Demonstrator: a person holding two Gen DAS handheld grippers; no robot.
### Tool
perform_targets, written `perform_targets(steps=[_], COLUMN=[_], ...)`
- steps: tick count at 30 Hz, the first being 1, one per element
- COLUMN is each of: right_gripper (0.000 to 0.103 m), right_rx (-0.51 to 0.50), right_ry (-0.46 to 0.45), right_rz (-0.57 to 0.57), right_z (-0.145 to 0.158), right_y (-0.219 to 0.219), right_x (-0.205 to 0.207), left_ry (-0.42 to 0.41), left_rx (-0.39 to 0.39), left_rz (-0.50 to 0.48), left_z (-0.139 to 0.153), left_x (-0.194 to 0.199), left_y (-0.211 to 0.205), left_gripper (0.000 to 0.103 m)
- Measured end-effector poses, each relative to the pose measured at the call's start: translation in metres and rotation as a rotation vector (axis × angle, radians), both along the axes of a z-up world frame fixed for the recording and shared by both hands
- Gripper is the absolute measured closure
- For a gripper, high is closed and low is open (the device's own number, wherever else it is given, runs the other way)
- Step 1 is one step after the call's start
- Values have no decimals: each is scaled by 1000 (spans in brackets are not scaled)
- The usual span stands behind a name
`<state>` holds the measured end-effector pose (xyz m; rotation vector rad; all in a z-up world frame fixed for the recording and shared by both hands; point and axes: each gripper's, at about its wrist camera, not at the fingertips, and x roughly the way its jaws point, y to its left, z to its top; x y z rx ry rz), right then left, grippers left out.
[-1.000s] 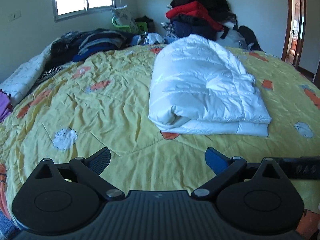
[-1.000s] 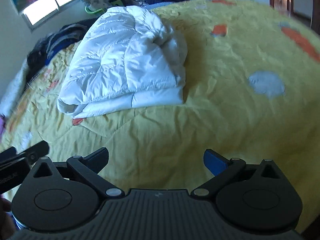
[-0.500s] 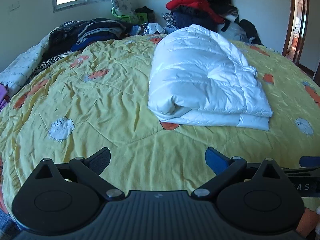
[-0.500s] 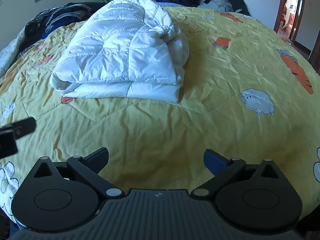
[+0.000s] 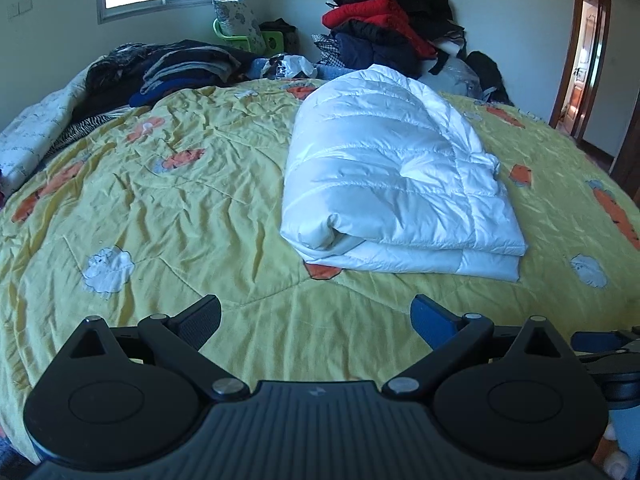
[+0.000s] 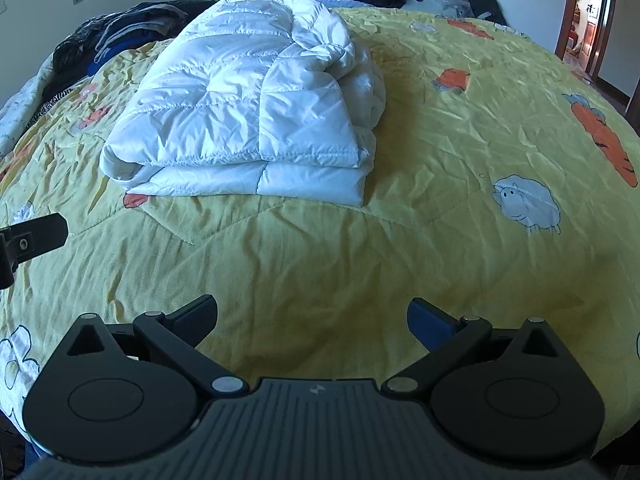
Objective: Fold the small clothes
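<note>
A white quilted puffer jacket lies folded in a thick stack on the yellow bedspread. The right wrist view shows the same jacket at the upper left, its folded edges facing me. My left gripper hovers over the near part of the bed, open, nothing between its fingers, well short of the jacket. My right gripper is also open and empty, in front of the jacket and to its right. Part of the left gripper shows at the left edge of the right wrist view.
Dark folded clothes lie along the bed's far left. A heap of red, black and navy garments rises against the far wall. A green basket stands under the window. An open doorway is at the right.
Both grippers have drawn back and levelled out, so the jacket sits farther off and more centred. The right view has swung from tilted to upright. The jacket has not moved.
</note>
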<state>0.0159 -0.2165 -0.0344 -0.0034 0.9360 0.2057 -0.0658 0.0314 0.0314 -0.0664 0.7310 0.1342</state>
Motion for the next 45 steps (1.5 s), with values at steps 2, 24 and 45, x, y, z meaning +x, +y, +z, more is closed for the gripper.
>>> perform_targets(steps=[2, 24, 45], right_gripper=[1, 1, 1], right_rx=[2, 8, 2], right_ry=[-2, 14, 4], right_rz=[5, 12, 23], right_z=[0, -3, 0], right_y=[1, 2, 4], right_x=[0, 3, 4], left_ry=[0, 34, 39], left_rx=[6, -11, -9], left_rz=[2, 23, 21], left_z=[0, -7, -6], left_x=[0, 6, 8], left_y=[-1, 3, 2], left_gripper=[1, 1, 1])
